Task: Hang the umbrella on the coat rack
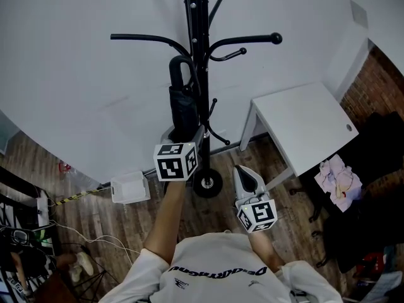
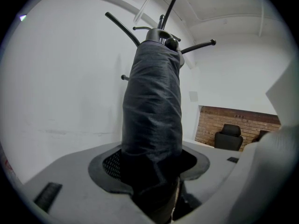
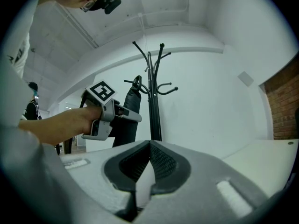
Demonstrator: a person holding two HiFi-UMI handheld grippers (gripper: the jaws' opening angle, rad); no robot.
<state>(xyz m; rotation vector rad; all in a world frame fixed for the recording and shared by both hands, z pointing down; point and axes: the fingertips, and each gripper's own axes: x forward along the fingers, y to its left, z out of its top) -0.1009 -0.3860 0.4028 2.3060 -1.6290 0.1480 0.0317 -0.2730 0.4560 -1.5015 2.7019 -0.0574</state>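
Observation:
The folded black umbrella (image 1: 184,106) stands upright against the pole of the black coat rack (image 1: 196,36). Its loop handle (image 1: 181,70) is up among the rack's lower hooks; I cannot tell whether it rests on one. My left gripper (image 1: 199,136) is shut on the umbrella's fabric body (image 2: 152,115), which fills the gap between the jaws (image 2: 154,171). In the right gripper view the left gripper (image 3: 114,113) grips the umbrella (image 3: 125,111) beside the rack (image 3: 152,101). My right gripper (image 1: 243,171) hangs back, shut with nothing in it (image 3: 149,146).
A white table (image 1: 303,125) stands right of the rack. The rack's round base (image 1: 207,183) sits on the wood floor, with a white box (image 1: 129,187) to its left. Cables lie at far left. Crumpled cloth (image 1: 338,177) lies on dark furniture at right.

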